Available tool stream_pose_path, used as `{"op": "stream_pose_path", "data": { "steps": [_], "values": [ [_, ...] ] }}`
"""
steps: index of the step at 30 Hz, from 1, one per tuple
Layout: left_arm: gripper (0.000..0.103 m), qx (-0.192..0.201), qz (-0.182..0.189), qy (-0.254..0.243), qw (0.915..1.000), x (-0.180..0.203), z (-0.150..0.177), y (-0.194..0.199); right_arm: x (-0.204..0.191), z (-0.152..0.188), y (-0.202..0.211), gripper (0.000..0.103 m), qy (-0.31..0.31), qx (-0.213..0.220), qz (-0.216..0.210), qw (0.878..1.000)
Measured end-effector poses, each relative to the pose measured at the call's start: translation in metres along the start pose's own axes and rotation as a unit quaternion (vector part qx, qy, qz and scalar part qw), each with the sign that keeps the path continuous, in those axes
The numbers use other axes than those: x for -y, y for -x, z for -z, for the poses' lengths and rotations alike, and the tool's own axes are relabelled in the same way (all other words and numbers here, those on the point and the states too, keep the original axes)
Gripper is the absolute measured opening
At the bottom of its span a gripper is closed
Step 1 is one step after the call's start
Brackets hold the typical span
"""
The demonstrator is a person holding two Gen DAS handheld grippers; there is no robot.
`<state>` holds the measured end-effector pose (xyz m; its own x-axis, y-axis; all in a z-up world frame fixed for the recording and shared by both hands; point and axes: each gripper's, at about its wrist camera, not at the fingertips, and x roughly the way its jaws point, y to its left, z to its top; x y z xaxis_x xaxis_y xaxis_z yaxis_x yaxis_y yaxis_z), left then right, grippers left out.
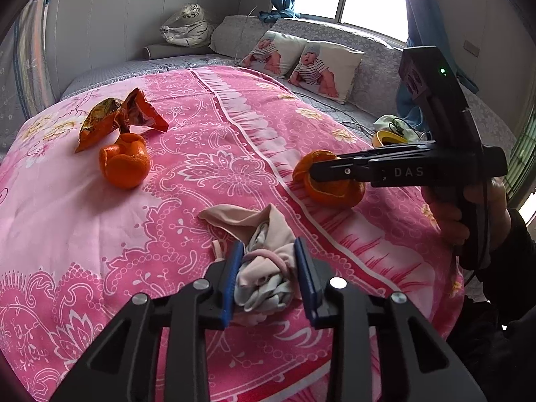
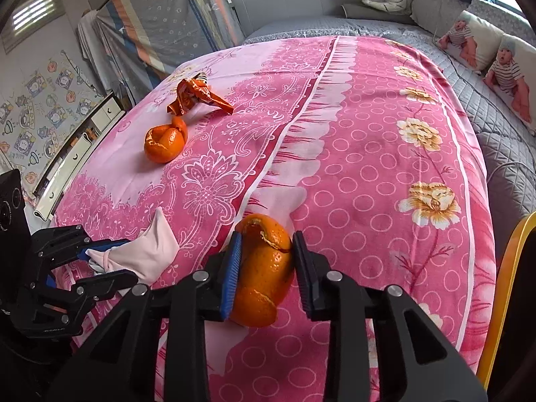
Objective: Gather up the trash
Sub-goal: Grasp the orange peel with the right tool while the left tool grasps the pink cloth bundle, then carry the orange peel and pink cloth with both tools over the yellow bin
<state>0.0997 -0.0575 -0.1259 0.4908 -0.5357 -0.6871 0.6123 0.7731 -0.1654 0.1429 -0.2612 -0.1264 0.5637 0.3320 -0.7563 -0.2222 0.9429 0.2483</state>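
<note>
My left gripper [image 1: 269, 278] is shut on a crumpled pale pink cloth [image 1: 264, 261] lying on the pink bedspread [image 1: 83, 227]. My right gripper [image 2: 264, 268] is shut on an orange peel [image 2: 264, 268], its pads pressing both sides; the peel rests on the bedspread [image 2: 368, 174]. In the left wrist view the right gripper [image 1: 318, 169] pinches that peel [image 1: 335, 191]. In the right wrist view the left gripper [image 2: 114, 261] holds the cloth [image 2: 144, 251]. A second orange peel [image 1: 124, 162] [image 2: 165, 142] and an orange snack wrapper [image 1: 117, 117] [image 2: 194, 95] lie farther away.
A grey quilted bed [image 1: 134, 70] lies under the bedspread, with two baby-print pillows [image 1: 301, 60] and a wrapped plush tiger [image 1: 187, 26] at the back. A yellow container [image 1: 388, 139] [image 2: 502, 284] sits at the right edge. Drawers [image 2: 73, 154] stand at the left.
</note>
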Motion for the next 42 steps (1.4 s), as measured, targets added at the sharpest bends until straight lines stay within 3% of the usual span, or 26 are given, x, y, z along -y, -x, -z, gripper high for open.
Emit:
{"op": "stream_pose_path", "data": {
  "steps": [4,11,21,28,42],
  "values": [
    [0.026,0.014,0.000,0.002,0.9999,0.000,0.000,0.007,0.003,0.000,0.005,0.024,-0.006,0.004,-0.002,1.000],
    [0.025,0.060,-0.001,0.006,0.9982,0.002,-0.009,0.039,0.007,-0.001,0.036,0.024,-0.011,0.047,0.001,0.999],
    [0.025,0.131,-0.038,0.009,0.9907,0.017,-0.049,0.071,0.024,-0.004,0.098,0.024,-0.033,0.126,0.012,0.991],
    [0.025,0.157,-0.050,-0.015,0.9863,0.055,-0.091,0.070,0.051,-0.001,0.140,0.024,-0.061,0.182,0.036,0.981],
    [0.026,0.166,-0.004,-0.080,0.9828,0.148,-0.156,0.033,0.120,0.032,0.216,0.024,-0.131,0.253,0.118,0.951]
  ]
}}
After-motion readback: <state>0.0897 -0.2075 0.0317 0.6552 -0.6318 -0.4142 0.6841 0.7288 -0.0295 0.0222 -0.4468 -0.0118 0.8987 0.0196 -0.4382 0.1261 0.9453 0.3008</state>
